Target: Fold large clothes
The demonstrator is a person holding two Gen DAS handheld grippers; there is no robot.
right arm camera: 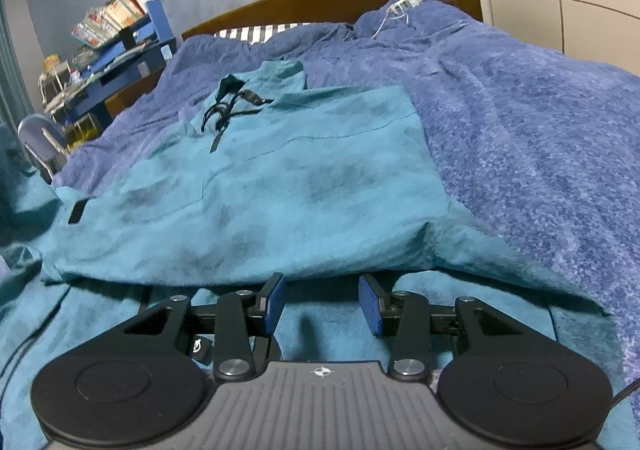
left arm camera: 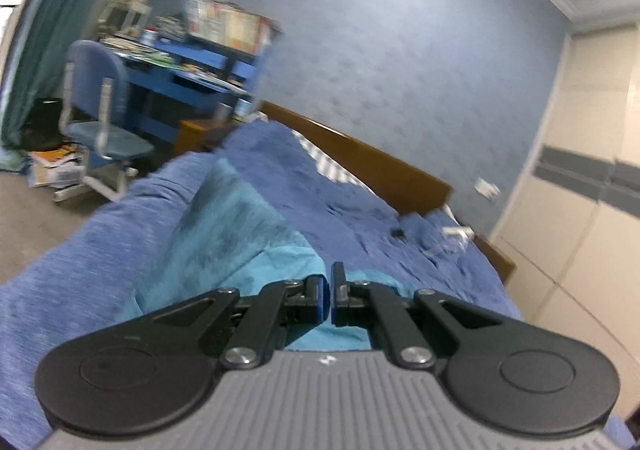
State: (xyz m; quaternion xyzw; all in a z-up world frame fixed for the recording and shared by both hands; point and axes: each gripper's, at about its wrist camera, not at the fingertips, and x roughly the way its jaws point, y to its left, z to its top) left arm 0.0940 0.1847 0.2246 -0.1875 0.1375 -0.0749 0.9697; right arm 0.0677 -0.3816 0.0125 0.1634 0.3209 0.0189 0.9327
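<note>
A large teal hooded garment (right arm camera: 280,186) lies spread on the blue bed cover (right arm camera: 520,122), with black drawstrings (right arm camera: 220,114) at its neck. In the left wrist view a part of the teal garment (left arm camera: 240,226) rises in a ridge up to my left gripper (left arm camera: 330,296). Its jaws are shut, with the cloth's edge drawn up to the fingertips. My right gripper (right arm camera: 322,302) hovers low over the garment's near hem. It is open, and the cloth lies beneath the pads, not between them.
A wooden headboard (right arm camera: 304,6) closes off the far end of the bed. A white power strip with a cable (right arm camera: 408,2) lies near the pillows. A blue desk (left arm camera: 192,78) and a blue chair (left arm camera: 100,122) stand on the left, and wardrobe doors (left arm camera: 592,210) on the right.
</note>
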